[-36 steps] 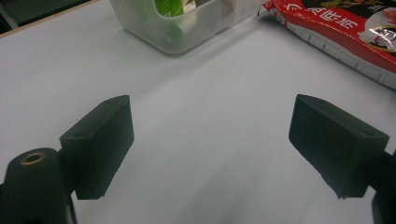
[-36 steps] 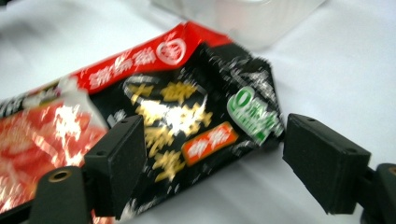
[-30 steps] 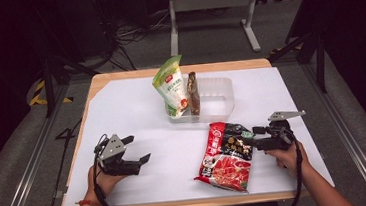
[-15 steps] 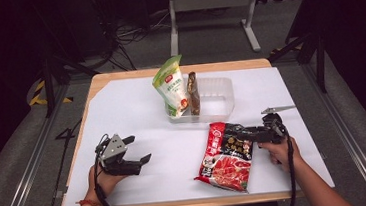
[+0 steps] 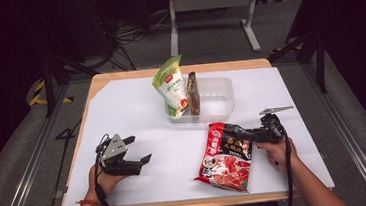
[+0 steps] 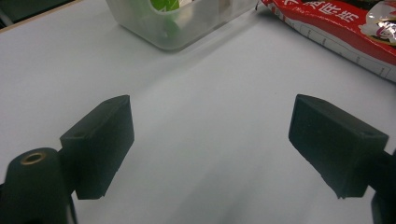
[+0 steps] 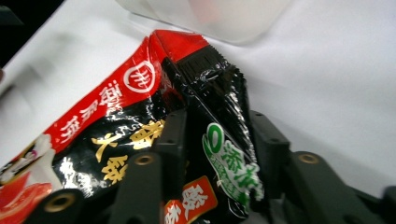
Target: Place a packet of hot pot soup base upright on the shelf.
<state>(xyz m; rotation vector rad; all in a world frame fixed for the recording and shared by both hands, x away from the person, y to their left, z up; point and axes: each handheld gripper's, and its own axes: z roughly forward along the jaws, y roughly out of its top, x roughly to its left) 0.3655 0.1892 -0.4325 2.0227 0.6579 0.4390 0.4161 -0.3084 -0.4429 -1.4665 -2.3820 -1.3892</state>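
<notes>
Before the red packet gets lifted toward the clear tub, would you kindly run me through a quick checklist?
1. Right gripper shut on the red packet edge: ok.
2. Grip depth: pinch near the edge only; security cannot tell.
3. Free room in the clear tub beside the green pouch and brown packet: ok.
4. Left gripper open, away from the packet: ok.
5. White table cover path to the tub unobstructed: ok.

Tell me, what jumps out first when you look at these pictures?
The big red and black packet on the white table, at the near right, with the right hand-held gripper pinching its edge. Behind it, a clear tub holds a green pouch standing up. The left hand-held gripper waits open at the near left.
</notes>
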